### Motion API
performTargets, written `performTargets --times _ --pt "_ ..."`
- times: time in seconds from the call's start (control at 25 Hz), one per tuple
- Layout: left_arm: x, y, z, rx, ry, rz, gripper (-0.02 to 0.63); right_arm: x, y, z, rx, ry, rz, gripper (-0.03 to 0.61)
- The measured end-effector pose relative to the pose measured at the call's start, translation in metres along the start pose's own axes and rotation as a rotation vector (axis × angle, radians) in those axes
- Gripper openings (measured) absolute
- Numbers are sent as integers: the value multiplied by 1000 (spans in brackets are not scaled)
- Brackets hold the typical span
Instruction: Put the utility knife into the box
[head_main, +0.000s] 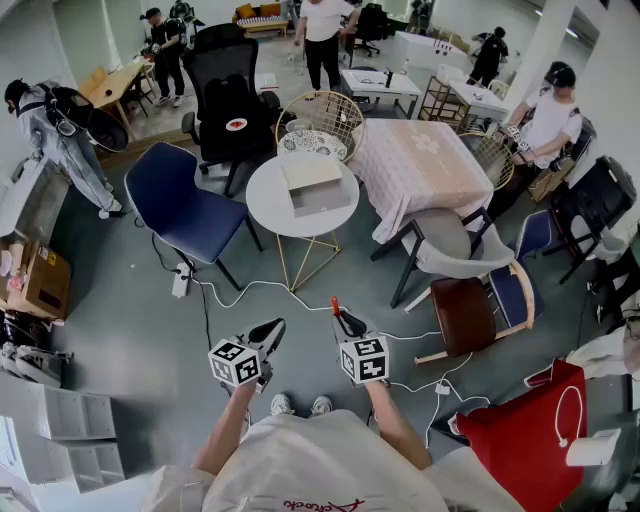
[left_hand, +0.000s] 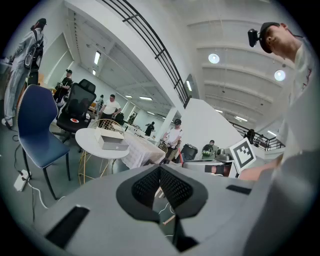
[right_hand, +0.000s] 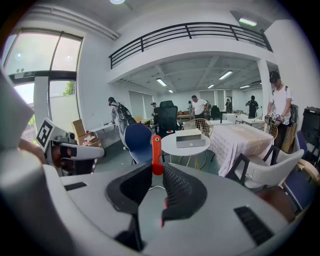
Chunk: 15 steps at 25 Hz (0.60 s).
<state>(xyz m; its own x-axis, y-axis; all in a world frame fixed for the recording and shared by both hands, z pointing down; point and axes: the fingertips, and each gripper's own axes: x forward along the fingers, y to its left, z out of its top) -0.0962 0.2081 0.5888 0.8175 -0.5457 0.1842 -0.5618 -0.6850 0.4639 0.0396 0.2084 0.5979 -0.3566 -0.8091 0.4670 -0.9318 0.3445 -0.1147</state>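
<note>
Two tools, one utility knife, one box and one round worktop are in view.

Left tool (head_main: 273, 327): held low in front of the person, above the grey floor. In the left gripper view its jaws are pressed together at the tips, with nothing between them.

Blue chair (head_main: 186, 207): stands to the left of the round worktop (head_main: 262, 208).

Box (head_main: 315, 185): one pale box with its lid raised rests on the round worktop, roughly at the centre. It lies ahead of both tools and well apart from them.

Right tool (head_main: 346, 319): held just beside the left tool, at about the same height. Its jaws are pinching the utility knife (right_hand: 156, 154).

Utility knife: one orange unit, gripped at its lower end between the right tool's pads. Its free end projects upright beyond the jaw tips. In the right gripper view the box lies beyond the knife and slightly to its right, with open floor between them.
</note>
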Motion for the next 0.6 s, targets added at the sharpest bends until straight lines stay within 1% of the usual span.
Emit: performTargets --times 0.44,0.6 --pt "6 -2 -4 -6 1 6 11 3 -7 -3 0 9 9 80" --pt "11 -3 -4 -9 -3 13 11 3 -14 -2 20 -2 8 80"
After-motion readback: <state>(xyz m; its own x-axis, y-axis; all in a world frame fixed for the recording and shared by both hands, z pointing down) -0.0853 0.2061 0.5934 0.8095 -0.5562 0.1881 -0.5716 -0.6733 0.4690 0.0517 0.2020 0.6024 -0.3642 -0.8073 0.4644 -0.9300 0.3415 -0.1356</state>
